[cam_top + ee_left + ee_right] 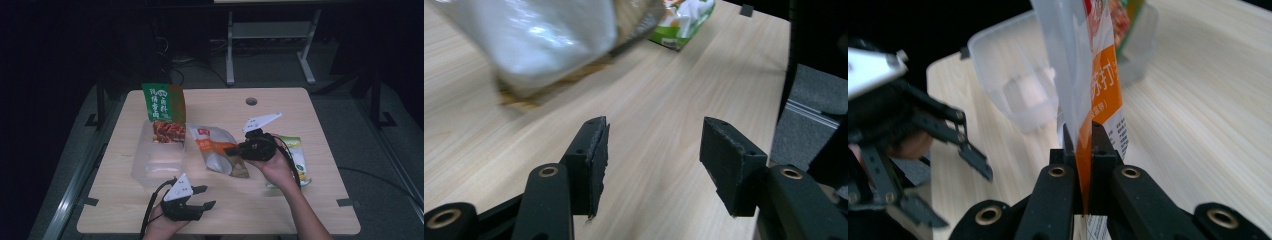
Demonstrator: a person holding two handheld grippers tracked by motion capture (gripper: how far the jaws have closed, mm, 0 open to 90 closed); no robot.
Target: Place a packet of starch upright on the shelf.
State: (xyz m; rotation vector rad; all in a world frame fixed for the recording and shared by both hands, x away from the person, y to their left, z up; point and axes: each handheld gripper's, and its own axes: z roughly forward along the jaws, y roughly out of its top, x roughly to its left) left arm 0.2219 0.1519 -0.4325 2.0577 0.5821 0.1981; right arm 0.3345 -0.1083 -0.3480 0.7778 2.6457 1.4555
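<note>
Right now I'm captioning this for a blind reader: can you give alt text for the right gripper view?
The right gripper has its black jaws shut on the edge of an orange and white snack bag, above a light wooden table. Behind it sits a clear plastic container; the open left gripper is at left.
</note>
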